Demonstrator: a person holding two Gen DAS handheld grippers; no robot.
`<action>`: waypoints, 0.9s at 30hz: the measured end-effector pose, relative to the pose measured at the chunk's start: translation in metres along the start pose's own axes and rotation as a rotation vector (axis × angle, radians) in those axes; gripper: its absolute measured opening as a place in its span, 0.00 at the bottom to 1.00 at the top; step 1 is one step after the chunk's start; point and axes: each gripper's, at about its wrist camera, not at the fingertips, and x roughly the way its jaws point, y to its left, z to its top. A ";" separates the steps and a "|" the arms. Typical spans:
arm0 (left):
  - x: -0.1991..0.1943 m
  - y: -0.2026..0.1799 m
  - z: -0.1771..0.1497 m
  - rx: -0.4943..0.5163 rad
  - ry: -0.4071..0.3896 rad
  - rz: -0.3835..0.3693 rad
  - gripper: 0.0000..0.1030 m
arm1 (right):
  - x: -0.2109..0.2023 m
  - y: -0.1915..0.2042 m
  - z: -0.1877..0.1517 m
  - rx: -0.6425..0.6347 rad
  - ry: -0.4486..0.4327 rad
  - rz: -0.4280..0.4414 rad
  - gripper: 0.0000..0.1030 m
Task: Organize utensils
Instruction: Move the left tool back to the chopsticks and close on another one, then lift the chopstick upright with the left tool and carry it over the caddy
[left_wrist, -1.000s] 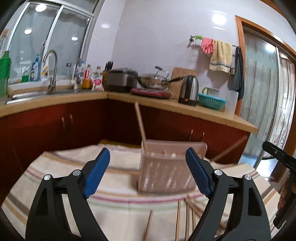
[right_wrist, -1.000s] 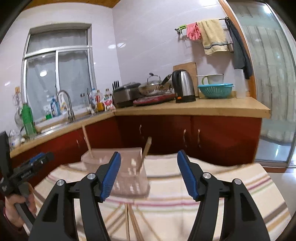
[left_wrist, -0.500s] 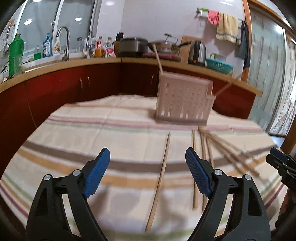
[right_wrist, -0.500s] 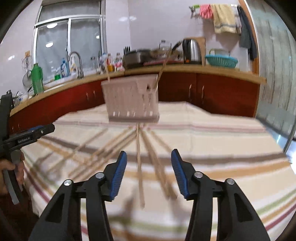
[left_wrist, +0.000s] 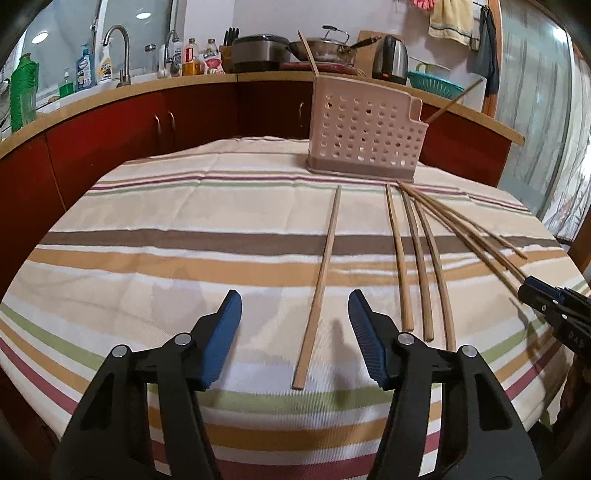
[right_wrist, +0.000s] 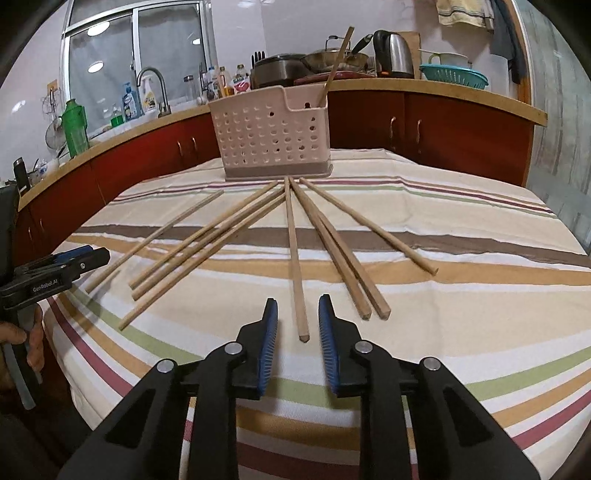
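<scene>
Several wooden chopsticks lie fanned on the striped tablecloth (left_wrist: 184, 258) in front of a pink perforated utensil holder (left_wrist: 364, 136) (right_wrist: 273, 136), which has a chopstick (right_wrist: 336, 62) standing in it. My left gripper (left_wrist: 294, 299) hovers low with its jaws closing. One lone chopstick (left_wrist: 325, 266) runs between them, untouched by the pads. My right gripper (right_wrist: 298, 301) is closing too, its jaws narrow. The near end of the middle chopstick (right_wrist: 295, 258) lies between them with a small gap on each side.
Red cabinets and a wooden counter (right_wrist: 461, 92) curve behind the table, carrying a sink tap (left_wrist: 118, 55), kettle (right_wrist: 391, 55), pots and bottles. A hand (right_wrist: 22, 332) holds the left gripper (right_wrist: 92, 254) at the left edge. The right gripper's tip (left_wrist: 528, 291) shows at far right.
Both grippers have dropped toward the table and tilted down onto the chopsticks. Both pairs of jaws have narrowed, the right more than the left.
</scene>
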 end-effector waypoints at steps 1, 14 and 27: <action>0.001 0.000 -0.001 0.000 0.006 -0.003 0.55 | 0.001 0.000 -0.001 0.000 0.004 0.000 0.21; 0.004 -0.004 -0.011 0.029 0.050 -0.017 0.41 | 0.001 -0.002 -0.005 0.017 0.021 0.017 0.07; -0.005 -0.014 -0.020 0.078 0.047 -0.046 0.06 | -0.008 0.000 -0.005 0.022 0.003 0.036 0.07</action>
